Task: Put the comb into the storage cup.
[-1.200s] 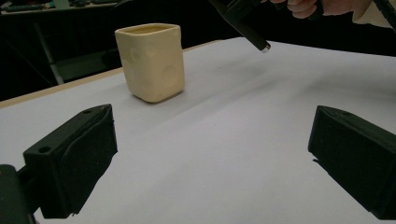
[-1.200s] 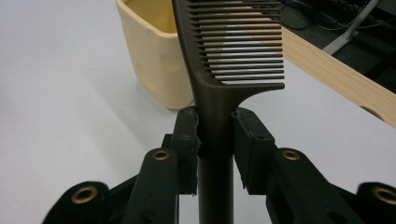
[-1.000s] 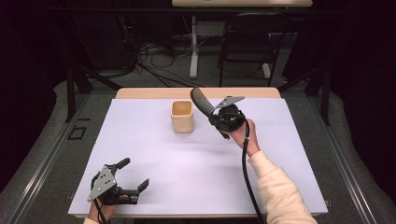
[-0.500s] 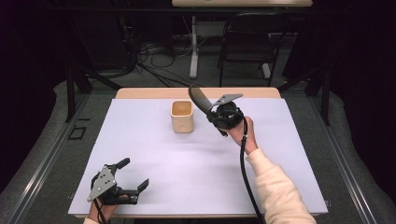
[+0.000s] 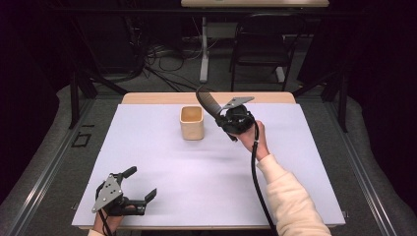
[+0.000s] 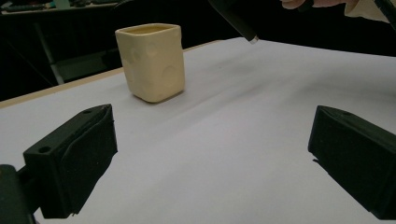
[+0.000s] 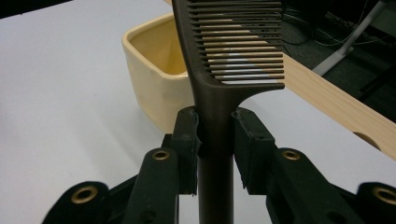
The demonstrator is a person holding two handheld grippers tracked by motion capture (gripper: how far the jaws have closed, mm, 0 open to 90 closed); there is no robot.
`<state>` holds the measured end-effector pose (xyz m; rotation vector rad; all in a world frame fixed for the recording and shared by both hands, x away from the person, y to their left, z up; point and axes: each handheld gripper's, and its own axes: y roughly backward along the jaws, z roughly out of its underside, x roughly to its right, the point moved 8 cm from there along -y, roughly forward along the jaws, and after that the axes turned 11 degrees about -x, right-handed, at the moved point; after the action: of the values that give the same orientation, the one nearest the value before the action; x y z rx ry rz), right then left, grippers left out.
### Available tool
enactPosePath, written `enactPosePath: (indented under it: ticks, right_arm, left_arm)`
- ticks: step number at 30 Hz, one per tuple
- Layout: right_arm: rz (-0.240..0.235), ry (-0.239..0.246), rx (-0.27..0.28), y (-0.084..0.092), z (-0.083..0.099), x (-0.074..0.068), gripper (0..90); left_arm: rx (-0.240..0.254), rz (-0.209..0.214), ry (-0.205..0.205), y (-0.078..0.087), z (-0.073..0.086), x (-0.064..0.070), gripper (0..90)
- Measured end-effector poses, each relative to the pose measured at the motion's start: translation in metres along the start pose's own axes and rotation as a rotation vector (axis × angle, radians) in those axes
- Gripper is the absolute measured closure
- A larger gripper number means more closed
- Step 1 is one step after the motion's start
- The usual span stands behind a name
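While our right gripper (image 7: 215, 135) clamps the comb (image 7: 229, 51) beside the cup (image 5: 192, 123), a tilt could tip it; left gripper (image 5: 140, 184) gapes wide.

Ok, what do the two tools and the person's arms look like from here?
Both tools are black with two blocky black jaws. The left tool carries a grey three-cornered plate, as does the right tool. A thick black cable trails from the right one along a cream sleeve. Brass-coloured rivets dot its linkage.
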<state>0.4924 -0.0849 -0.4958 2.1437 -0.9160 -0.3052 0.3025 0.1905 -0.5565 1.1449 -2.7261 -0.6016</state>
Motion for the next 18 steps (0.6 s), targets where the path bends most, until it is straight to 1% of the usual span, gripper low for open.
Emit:
enactPosePath:
  ticks: [6, 18]
  right_arm:
    - [0.0, 0.0, 0.021, 0.0, -0.005, -0.001, 71.2]
    - [-0.008, -0.001, 0.036, 0.0, -0.015, -0.001, 71.2]
  left_arm:
    - [0.001, 0.0, 0.0, 0.0, 0.0, 0.0, 1.1]
    - [-0.002, 0.002, 0.0, 0.0, 0.0, 0.0, 1.1]
